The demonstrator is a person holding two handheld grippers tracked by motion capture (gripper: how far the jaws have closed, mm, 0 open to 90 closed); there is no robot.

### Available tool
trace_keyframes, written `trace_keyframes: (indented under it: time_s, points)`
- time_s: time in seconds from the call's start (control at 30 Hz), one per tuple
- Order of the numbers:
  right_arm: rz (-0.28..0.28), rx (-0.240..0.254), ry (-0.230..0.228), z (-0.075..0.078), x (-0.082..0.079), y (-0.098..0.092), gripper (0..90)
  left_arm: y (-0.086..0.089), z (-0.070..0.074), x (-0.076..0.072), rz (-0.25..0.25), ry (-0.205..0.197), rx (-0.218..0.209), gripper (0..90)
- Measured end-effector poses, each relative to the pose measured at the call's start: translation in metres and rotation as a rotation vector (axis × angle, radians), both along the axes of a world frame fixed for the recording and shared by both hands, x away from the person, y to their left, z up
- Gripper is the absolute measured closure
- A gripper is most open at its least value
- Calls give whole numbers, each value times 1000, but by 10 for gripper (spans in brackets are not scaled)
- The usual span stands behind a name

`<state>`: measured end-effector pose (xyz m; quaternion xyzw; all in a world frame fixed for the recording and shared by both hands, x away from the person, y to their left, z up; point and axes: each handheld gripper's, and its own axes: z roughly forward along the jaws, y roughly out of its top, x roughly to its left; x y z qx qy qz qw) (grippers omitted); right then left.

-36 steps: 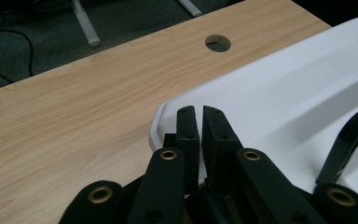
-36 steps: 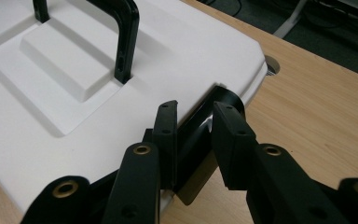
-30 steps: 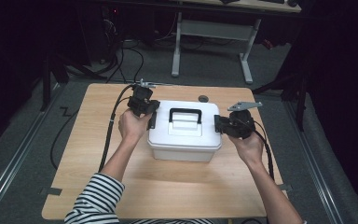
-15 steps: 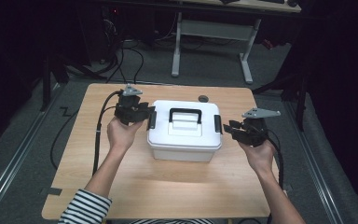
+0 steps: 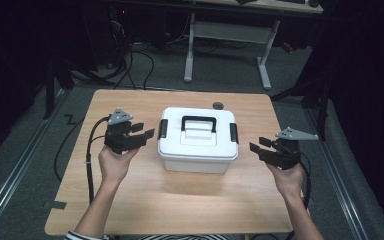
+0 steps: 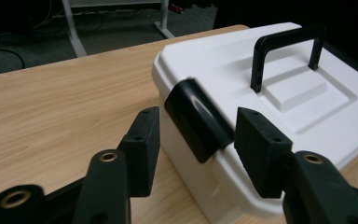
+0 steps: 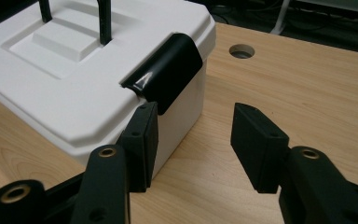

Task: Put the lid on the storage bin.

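Since a second ago both my hands have pulled away from the white storage box: then my tongs sat right at its two side latches, now they hang clear of it on either side. My left tongs are spread and empty, just beside the left latch, which in the left gripper view lines up between the jaws. My right tongs are spread and empty too, further out from the right latch.

The box sits in the middle of the counter, a little toward the far edge, lid on and flat. Its long axis runs left to right, the black carry handle stands up along that same line, and the latched ends face my two tongs.

I judge the risk to be uneven work on the latches: if I pry one side harder, the box could skid or twist on the smooth wood, or a jaw could slip off the glossy latch. A lift by one end would tip it. The cable hole behind it is near enough to catch a corner if it slides far
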<state>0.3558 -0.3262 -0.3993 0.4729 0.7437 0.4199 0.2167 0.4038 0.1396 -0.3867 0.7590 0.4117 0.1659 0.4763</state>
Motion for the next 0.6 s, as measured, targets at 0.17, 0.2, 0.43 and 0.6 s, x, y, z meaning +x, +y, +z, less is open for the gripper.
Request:
trace_keyframes:
  time_s: [0.17, 0.2, 0.43, 0.6]
  points:
    - [-31, 29, -4, -12, -12, -12, 454, 16, -13, -17, 38, -4, -6, 461]
    - [-35, 31, -5, -15, -14, -15, 449, 19, -17, -20, 43, -2, -7, 456]
    - [-75, 66, 11, -38, -25, -28, 437, 37, -44, -34, 74, 26, -10, 417]
    - [-94, 68, 31, -55, -29, -33, 437, 45, -65, -39, 96, 52, -3, 397]
